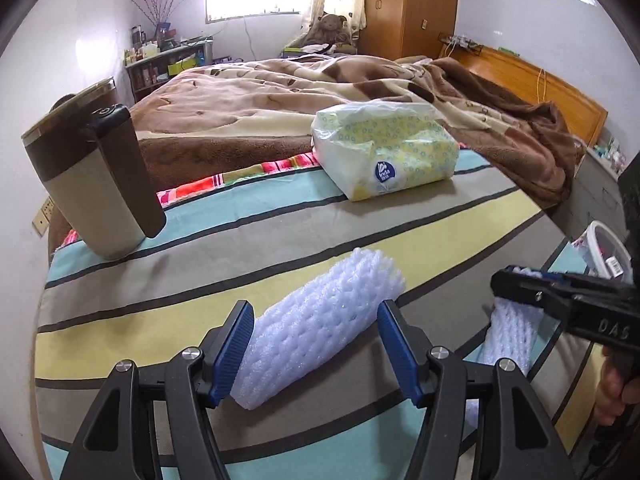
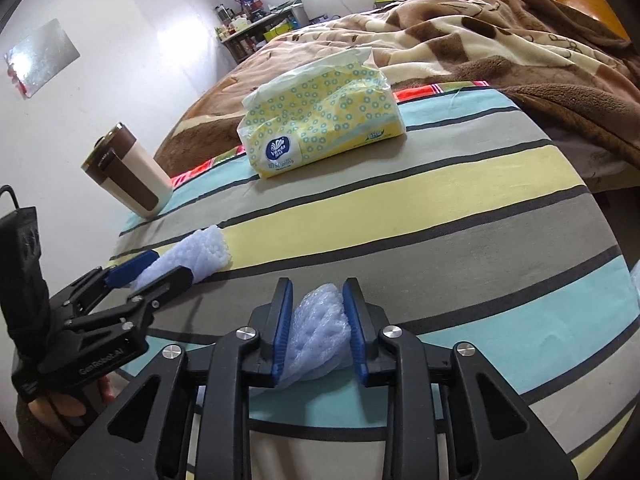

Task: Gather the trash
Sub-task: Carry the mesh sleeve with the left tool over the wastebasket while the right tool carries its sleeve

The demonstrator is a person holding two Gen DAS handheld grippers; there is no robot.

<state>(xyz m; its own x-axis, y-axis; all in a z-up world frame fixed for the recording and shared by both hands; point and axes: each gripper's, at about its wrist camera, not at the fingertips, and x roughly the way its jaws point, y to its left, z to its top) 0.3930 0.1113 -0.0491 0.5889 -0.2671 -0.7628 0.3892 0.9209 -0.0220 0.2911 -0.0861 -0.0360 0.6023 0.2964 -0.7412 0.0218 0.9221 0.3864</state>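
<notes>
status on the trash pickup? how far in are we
Done: nothing visibly binned yet; a white bin sits off the bed's edge. In hand: right gripper is squeezing one foam net; left gripper is open around the other foam net, which lies on the bedsheet. Left: grip it and drop both. Tissue pack and cup untouched.

The tissue pack [image 2: 320, 116], at 12 o'clock in the right wrist view, bears a blue badge reading "Vinda". The left gripper [image 2: 160, 268], at 9 o'clock there, reads "GenRobot.AI" on its body. The right gripper [image 1: 516, 280], at 3 o'clock in the left wrist view, shows "DAS".
</notes>
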